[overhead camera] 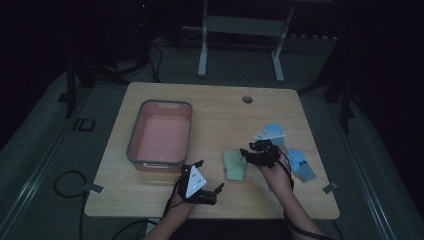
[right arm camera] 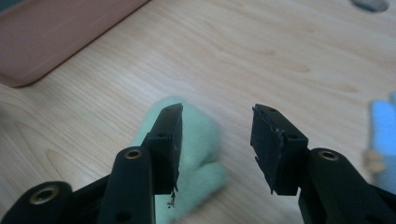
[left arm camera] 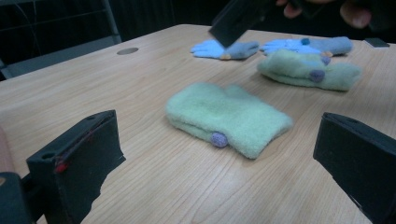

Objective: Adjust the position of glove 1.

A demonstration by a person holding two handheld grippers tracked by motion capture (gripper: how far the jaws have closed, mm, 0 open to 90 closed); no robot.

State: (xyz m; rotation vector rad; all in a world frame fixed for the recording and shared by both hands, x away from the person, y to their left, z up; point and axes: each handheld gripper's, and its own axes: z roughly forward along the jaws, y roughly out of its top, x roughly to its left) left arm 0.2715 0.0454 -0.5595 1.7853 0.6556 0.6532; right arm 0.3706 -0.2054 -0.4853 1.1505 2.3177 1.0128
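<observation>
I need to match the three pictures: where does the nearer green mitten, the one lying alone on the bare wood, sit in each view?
High view: the green mitten lies right of the pink tub, just left of the right gripper.
Left gripper view: it lies at the middle, ahead of the open jaws.
Right gripper view: it lies low and left of middle, partly behind the left jaw.
Shared landmark: the round hole in the tabletop.

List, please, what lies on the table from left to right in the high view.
Pink bin → left gripper → green mitten → right gripper → blue glove.
</observation>
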